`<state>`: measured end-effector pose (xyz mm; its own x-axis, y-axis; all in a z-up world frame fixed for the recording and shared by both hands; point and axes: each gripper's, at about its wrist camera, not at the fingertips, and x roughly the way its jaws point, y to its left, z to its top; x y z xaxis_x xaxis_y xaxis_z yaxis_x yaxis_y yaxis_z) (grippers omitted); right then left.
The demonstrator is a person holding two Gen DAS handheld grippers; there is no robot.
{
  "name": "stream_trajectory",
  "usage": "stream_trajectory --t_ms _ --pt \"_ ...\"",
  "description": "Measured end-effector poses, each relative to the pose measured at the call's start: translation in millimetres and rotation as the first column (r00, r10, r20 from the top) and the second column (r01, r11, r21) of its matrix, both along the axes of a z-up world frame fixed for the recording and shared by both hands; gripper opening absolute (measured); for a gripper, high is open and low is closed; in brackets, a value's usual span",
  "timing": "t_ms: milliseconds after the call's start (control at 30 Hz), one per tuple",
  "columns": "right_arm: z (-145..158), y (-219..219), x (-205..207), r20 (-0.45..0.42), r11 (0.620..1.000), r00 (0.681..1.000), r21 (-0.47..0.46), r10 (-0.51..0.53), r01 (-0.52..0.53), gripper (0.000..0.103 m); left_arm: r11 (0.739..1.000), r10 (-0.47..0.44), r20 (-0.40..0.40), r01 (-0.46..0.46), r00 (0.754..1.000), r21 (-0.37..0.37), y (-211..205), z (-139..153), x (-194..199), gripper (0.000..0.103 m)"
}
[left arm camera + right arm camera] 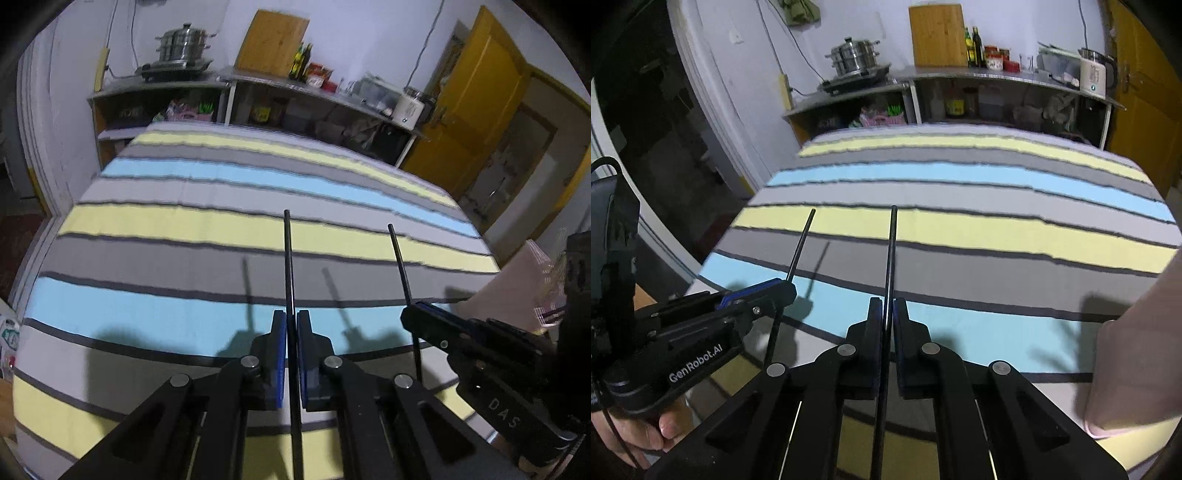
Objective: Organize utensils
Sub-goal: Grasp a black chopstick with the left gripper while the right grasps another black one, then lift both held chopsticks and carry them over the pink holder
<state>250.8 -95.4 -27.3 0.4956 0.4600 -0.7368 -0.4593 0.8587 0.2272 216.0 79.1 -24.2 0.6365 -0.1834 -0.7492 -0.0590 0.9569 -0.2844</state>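
Observation:
My left gripper [291,317] is shut on a thin black chopstick [289,266] that points forward over the striped tablecloth [184,221]. My right gripper [887,304] is shut on a second black chopstick [891,251], also pointing forward. In the left wrist view the right gripper [417,308] shows at the right with its chopstick [400,266]. In the right wrist view the left gripper [783,286] shows at the left with its chopstick [801,243]. Both are held a little above the table, side by side.
A pink container [517,288] stands at the table's right edge; it also shows in the right wrist view [1137,350]. Behind the table a shelf unit [258,85] holds a steel steamer pot [183,42], a wooden cutting board [271,42] and bottles. A yellow door [476,99] is right.

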Motion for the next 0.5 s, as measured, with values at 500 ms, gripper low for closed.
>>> stream_trajectory --t_ms 500 --pt "65 -40 -44 0.115 0.995 0.992 0.095 -0.042 0.031 0.005 0.995 -0.095 0.149 0.099 0.984 -0.015 -27 82 -51 0.005"
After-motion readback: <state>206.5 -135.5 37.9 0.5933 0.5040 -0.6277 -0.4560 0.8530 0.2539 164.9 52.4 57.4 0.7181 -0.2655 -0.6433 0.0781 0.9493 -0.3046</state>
